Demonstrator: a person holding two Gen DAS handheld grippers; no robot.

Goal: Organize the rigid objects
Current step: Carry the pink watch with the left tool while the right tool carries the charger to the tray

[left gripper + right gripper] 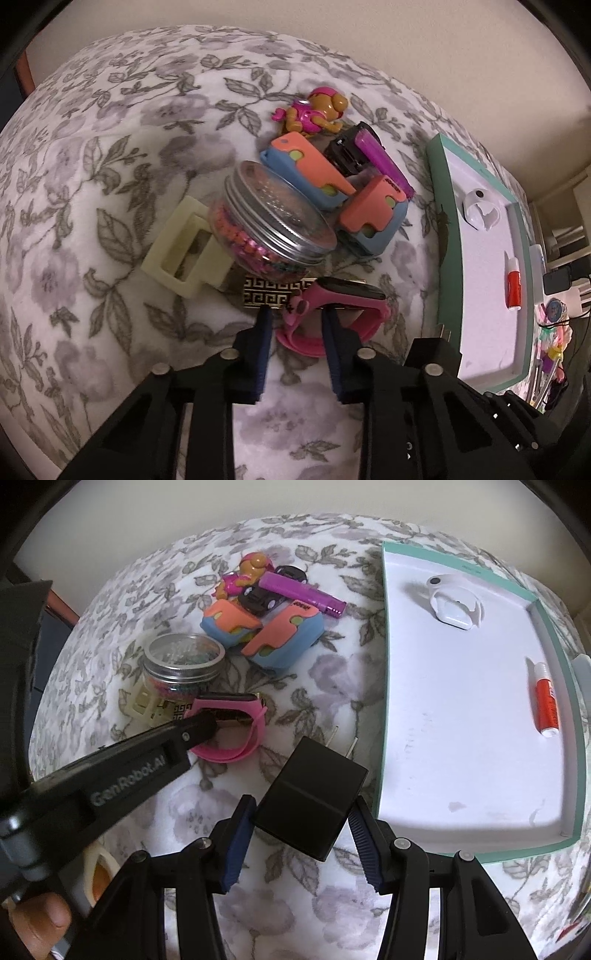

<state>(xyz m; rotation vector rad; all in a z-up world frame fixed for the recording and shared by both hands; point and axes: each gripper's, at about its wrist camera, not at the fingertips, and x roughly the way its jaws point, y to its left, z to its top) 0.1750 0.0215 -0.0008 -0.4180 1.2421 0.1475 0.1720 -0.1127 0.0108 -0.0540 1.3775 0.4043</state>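
A pink smartwatch (334,295) lies on the floral blanket, on a black-and-gold patterned box (273,291). My left gripper (295,314) is open with its blue fingertips on either side of the watch strap; the watch (236,720) and the left gripper's tip (199,727) also show in the right wrist view. My right gripper (303,812) is shut on a black plug adapter (312,797), held just left of the teal-rimmed white tray (461,775). The tray holds a white earbud case (454,605) and a red glue stick (546,701).
A bead jar (273,218) with a metal lid, a cream hair clip (181,247), two orange-and-blue cases (321,177), a purple lighter (384,162), a black toy car (264,598) and a pink dog figure (314,110) crowd the blanket. Clutter lies beyond the tray's right side.
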